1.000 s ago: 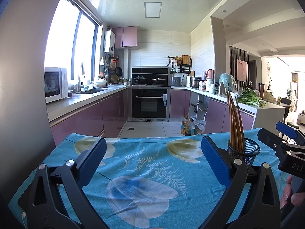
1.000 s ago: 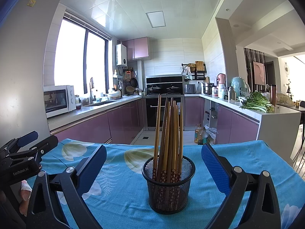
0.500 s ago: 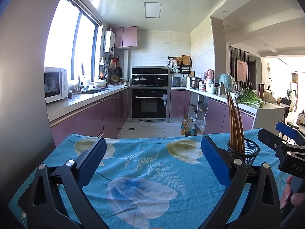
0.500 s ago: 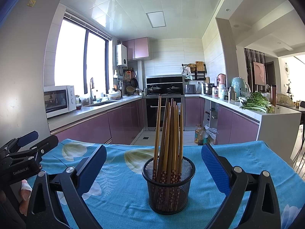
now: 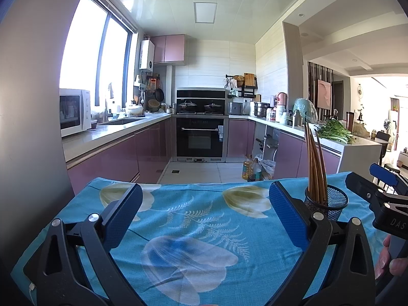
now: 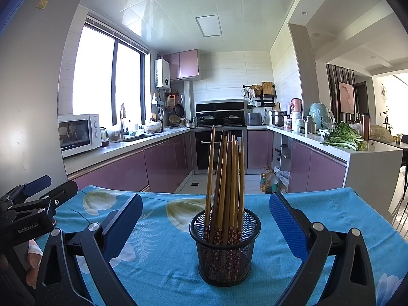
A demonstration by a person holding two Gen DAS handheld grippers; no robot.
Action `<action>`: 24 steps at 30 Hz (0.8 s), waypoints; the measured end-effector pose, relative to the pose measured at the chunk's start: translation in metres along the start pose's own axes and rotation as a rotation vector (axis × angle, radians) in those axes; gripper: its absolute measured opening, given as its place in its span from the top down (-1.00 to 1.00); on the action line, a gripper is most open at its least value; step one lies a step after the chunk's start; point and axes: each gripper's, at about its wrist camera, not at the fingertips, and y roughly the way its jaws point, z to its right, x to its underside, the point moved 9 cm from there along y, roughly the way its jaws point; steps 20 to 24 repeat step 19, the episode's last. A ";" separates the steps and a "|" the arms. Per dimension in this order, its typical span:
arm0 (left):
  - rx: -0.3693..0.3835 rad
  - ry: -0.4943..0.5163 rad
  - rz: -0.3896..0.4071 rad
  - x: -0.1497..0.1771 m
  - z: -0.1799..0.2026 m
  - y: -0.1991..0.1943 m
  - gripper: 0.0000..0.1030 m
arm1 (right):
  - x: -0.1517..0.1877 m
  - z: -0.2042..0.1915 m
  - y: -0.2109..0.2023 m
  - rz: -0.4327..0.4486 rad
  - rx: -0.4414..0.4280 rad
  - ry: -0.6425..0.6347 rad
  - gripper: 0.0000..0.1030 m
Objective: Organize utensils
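1. My left gripper (image 5: 205,213) sits low in its own view with its jaws spread wide and nothing between them, only the blue floral cloth (image 5: 193,219) that covers the counter.
2. My right gripper (image 6: 206,220) is just as wide apart and empty, hovering low over the same cloth.
3. In the right wrist view the black mesh holder (image 6: 225,248) stands upright on the cloth at lower centre, in the gap between the two blue pads without touching either.
4. A bundle of wooden chopsticks (image 6: 227,191) stands in the holder, leaning slightly against one another, decorated ends down.
5. In the left wrist view the holder appears at the right of the frame, partly behind my gripper's right finger, with the other gripper beyond it at the right edge.
6. Behind the counter I see a kitchen with purple cabinets (image 5: 114,158), a microwave (image 5: 75,111) at left and an oven (image 5: 200,136) at centre.
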 end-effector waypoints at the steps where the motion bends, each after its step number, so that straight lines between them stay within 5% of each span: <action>1: -0.002 -0.001 0.001 0.000 0.000 0.000 -0.90 | 0.000 0.000 0.000 0.001 0.000 0.000 -0.87; 10: -0.016 0.019 0.002 0.001 0.001 0.003 -0.89 | 0.000 0.000 -0.001 0.002 0.000 -0.005 -0.87; 15: -0.016 0.002 -0.075 0.013 -0.006 0.014 -0.90 | 0.005 0.019 0.000 -0.022 0.043 -0.017 -0.87; 19: -0.020 0.000 -0.176 0.031 -0.019 0.034 -0.89 | 0.024 0.070 0.012 -0.135 0.124 0.024 -0.87; 24: -0.020 0.000 -0.176 0.031 -0.019 0.034 -0.89 | 0.024 0.070 0.012 -0.135 0.124 0.024 -0.87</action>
